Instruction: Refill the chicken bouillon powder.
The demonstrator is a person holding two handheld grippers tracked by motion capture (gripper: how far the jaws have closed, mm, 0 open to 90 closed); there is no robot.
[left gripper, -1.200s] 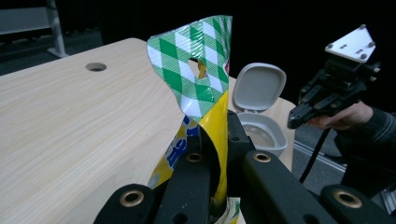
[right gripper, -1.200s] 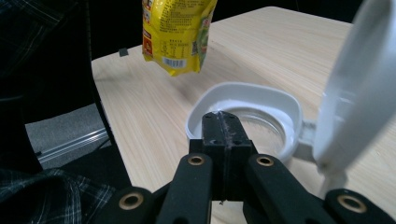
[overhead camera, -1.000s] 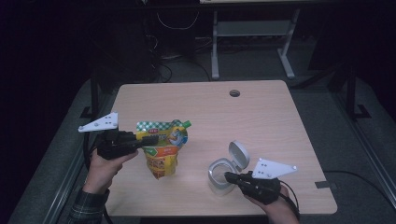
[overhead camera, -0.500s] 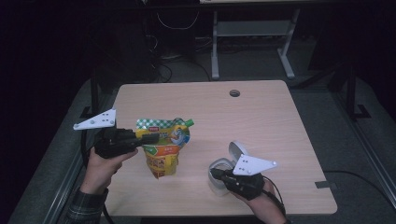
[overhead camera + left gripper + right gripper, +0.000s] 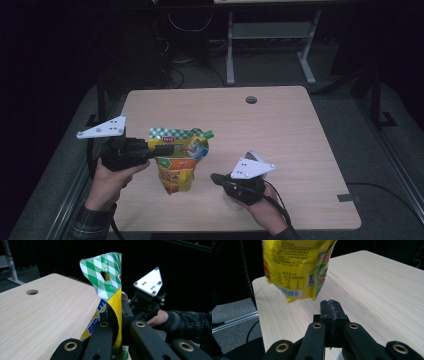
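One pouch (image 5: 179,159), yellow with a green-checked top and a green cap, hangs above the table (image 5: 280,130), clear of the wood. Two grippers work here. The left gripper (image 5: 167,148) is clenched on the pouch's upper edge; in the left gripper view the pouch (image 5: 110,280) stands pinched between the jaws. The right gripper (image 5: 216,177) has its jaws pressed together on nothing, pointing at the pouch's lower end (image 5: 297,267), near it but apart. One white round container (image 5: 253,156) peeks out behind the right gripper.
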